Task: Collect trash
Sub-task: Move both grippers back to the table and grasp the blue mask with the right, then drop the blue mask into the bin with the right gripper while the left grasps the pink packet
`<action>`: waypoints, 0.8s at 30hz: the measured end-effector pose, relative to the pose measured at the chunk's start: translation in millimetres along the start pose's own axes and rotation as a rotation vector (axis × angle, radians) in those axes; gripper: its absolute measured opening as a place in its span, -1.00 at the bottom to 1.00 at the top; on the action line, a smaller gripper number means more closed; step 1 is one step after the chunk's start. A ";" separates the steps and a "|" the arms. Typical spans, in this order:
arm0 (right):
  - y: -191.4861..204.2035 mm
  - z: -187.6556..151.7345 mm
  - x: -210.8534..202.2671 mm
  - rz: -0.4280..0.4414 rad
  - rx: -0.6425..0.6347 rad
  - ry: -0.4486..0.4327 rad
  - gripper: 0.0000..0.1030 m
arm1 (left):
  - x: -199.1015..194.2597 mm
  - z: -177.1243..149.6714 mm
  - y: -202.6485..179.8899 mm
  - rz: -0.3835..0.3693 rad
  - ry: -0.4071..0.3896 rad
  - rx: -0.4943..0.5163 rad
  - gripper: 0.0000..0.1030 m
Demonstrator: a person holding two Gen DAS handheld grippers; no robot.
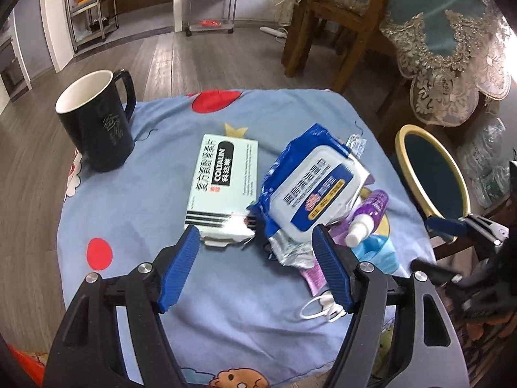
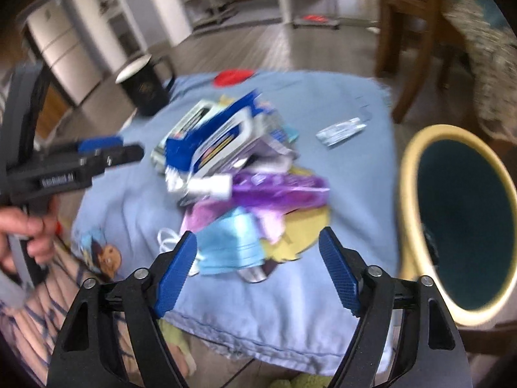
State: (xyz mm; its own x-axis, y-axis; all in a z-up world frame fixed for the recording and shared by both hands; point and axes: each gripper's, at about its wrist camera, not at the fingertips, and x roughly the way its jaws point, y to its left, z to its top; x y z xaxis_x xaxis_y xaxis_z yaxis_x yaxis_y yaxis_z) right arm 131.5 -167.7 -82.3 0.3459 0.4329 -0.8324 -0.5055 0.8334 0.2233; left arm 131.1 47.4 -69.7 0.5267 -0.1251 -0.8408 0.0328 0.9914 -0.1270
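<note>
Both sets of fingers stand spread, nothing held. Left gripper [image 1: 255, 241] is best lowered astride the torn medicine box [image 1: 223, 190] at frame centre; right gripper [image 2: 258, 242] onto the blue face mask [image 2: 229, 249], bin [image 2: 465, 223] at right.

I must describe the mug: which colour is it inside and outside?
The mug is black outside, white inside; the left wrist view shows it best.

A black ceramic mug with a white inside [image 1: 97, 119] stands upright at ten o'clock on the light-blue cartoon-print cloth [image 1: 135, 200], handle turned away toward the room. Beyond it, grey wood-plank flooring [image 1: 194, 61] runs back to a white wheeled shelf cart [image 1: 210, 0] at twelve o'clock and a metal rack [image 1: 90, 3] at eleven. At one o'clock, a brown wooden chair [image 1: 342, 26] sits against a teal tablecloth with lace trim [image 1: 452, 51]. A white power strip [image 1: 274, 31] lies on the floor.
</note>
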 end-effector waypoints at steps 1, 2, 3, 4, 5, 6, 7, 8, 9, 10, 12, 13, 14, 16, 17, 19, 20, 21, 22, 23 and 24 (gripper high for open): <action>3.1 -1.0 5.5 -0.001 -0.013 0.012 0.39 | 0.5 -1.1 1.3 0.000 0.003 0.000 0.38; 7.8 -2.3 13.0 -0.006 -0.033 0.030 0.26 | 1.0 -2.1 2.4 0.000 0.006 0.001 0.38; 10.9 -3.7 19.1 -0.009 -0.047 0.046 0.16 | 1.5 -3.4 2.5 0.001 0.007 0.001 0.38; 11.9 -5.7 24.9 -0.013 -0.058 0.064 -0.04 | 2.3 -4.2 3.1 0.002 0.009 0.001 0.38; 14.0 -7.3 31.8 -0.020 -0.069 0.086 -0.32 | 2.8 -4.7 3.6 0.003 0.012 0.000 0.38; 14.9 -9.0 35.6 -0.024 -0.079 0.101 -0.46 | 3.6 -4.8 3.5 0.003 0.015 -0.002 0.38; 16.4 -11.0 37.3 -0.021 -0.092 0.110 -0.47 | 4.3 -5.2 3.6 0.002 0.017 -0.003 0.38; 17.5 -12.3 35.3 -0.014 -0.097 0.108 -0.50 | 5.3 -5.4 3.5 0.001 0.020 -0.003 0.38; 17.6 -11.7 31.2 -0.005 -0.096 0.101 -0.51 | 6.7 -5.8 2.0 -0.003 0.025 0.002 0.38; 16.9 -10.7 26.0 0.001 -0.093 0.091 -0.52 | 7.7 -5.8 0.0 -0.007 0.028 0.008 0.38; 12.8 -9.2 11.9 0.015 -0.075 0.063 -0.52 | 9.7 -6.1 -6.6 -0.017 0.034 0.033 0.38; 10.4 -8.8 4.6 0.021 -0.066 0.051 -0.52 | 10.5 -6.1 -9.1 -0.020 0.035 0.043 0.38; 7.7 -8.2 -3.7 0.021 -0.057 0.036 -0.52 | 11.1 -6.3 -13.7 -0.026 0.037 0.061 0.38; 2.9 -7.6 -16.5 0.018 -0.043 0.013 -0.52 | 10.7 -6.2 -20.0 -0.035 0.036 0.084 0.37; -0.4 -7.6 -24.5 0.013 -0.031 -0.007 -0.52 | 10.7 -6.1 -23.1 -0.040 0.035 0.095 0.37; -7.9 -6.4 -35.1 0.007 -0.003 -0.034 -0.52 | 11.5 -6.5 -31.9 -0.059 0.036 0.123 0.37; -12.8 -6.6 -40.8 -0.001 0.014 -0.051 -0.52 | 12.6 -7.3 -36.8 -0.065 0.041 0.140 0.36; -18.0 -6.9 -45.5 -0.013 0.032 -0.067 -0.52 | 14.4 -8.2 -40.5 -0.067 0.047 0.153 0.35; -22.0 -6.4 -48.1 -0.020 0.047 -0.075 -0.52 | 17.6 -9.9 -46.0 -0.074 0.062 0.174 0.28; -29.3 -7.1 -51.6 -0.026 0.072 -0.088 -0.52 | 20.2 -11.6 -50.0 -0.081 0.074 0.188 0.23; -36.6 -7.8 -54.8 -0.029 0.095 -0.099 -0.52 | 24.3 -14.4 -56.2 -0.092 0.094 0.211 0.17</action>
State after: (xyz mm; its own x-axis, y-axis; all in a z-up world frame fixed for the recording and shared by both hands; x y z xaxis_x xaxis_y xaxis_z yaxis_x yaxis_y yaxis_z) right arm 124.9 -224.6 -48.8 0.4377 0.4358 -0.7864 -0.4185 0.8729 0.2508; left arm 129.8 -12.0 -90.5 0.4320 -0.2080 -0.8775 0.2589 0.9607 -0.1003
